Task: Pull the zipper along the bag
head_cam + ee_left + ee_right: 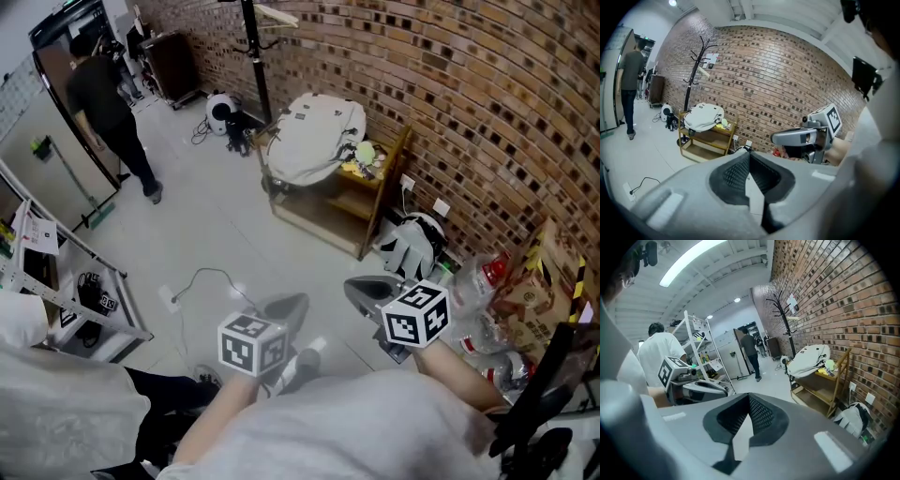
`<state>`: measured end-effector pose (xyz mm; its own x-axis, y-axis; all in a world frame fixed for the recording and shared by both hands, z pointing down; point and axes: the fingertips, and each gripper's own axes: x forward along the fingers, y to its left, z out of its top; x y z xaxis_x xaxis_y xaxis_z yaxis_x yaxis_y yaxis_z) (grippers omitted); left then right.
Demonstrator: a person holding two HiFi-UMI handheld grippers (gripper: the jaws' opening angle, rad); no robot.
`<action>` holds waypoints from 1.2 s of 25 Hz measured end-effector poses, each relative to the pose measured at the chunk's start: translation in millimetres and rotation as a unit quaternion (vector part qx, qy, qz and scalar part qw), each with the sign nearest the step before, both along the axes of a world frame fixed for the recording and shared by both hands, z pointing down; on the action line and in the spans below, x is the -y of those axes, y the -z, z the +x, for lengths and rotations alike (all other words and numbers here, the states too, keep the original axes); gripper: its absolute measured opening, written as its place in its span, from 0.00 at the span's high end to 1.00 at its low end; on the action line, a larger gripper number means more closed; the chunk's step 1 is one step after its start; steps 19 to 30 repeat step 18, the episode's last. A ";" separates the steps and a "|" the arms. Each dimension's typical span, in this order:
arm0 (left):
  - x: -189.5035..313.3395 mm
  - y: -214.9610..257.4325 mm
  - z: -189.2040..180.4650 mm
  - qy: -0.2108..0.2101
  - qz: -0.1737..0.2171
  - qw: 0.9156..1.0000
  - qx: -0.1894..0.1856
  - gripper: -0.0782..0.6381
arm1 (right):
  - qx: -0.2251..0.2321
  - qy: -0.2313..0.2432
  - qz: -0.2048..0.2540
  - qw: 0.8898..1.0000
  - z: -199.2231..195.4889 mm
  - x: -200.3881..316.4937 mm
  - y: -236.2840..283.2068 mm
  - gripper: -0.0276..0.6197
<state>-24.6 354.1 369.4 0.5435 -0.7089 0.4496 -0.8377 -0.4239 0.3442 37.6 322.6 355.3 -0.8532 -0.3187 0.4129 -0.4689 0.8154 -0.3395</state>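
Note:
The bag point(314, 136) is a cream backpack lying on top of a low wooden shelf point(370, 202) by the brick wall; its zipper is too small to make out. It also shows in the left gripper view as the bag point(705, 117) and in the right gripper view as the bag point(811, 357). Both grippers hang in the air well short of it. My left gripper point(298, 302) is shut with nothing in it, its pads point(740, 171) meeting at the tip. My right gripper point(361, 286) beside it looks shut and empty too.
A person in dark clothes point(108, 103) walks at the far left near a metal rack point(56, 272). A coat stand point(253, 47) rises behind the shelf. A white and black bag point(412, 242) lies on the floor by the shelf, and clutter point(506, 300) fills the right corner. A cable point(202, 281) trails on the floor.

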 end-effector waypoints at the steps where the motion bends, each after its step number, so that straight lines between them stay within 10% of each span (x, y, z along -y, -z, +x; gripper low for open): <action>1: 1.4 0.1 -2.9 0.001 0.000 1.000 0.000 0.89 | -0.002 0.000 0.001 1.000 -2.2 0.3 0.1 0.96; 30: 17.0 2.1 4.3 -0.017 -0.004 1.000 0.002 0.89 | -0.009 -0.016 -0.007 1.000 7.0 9.4 -2.7 0.96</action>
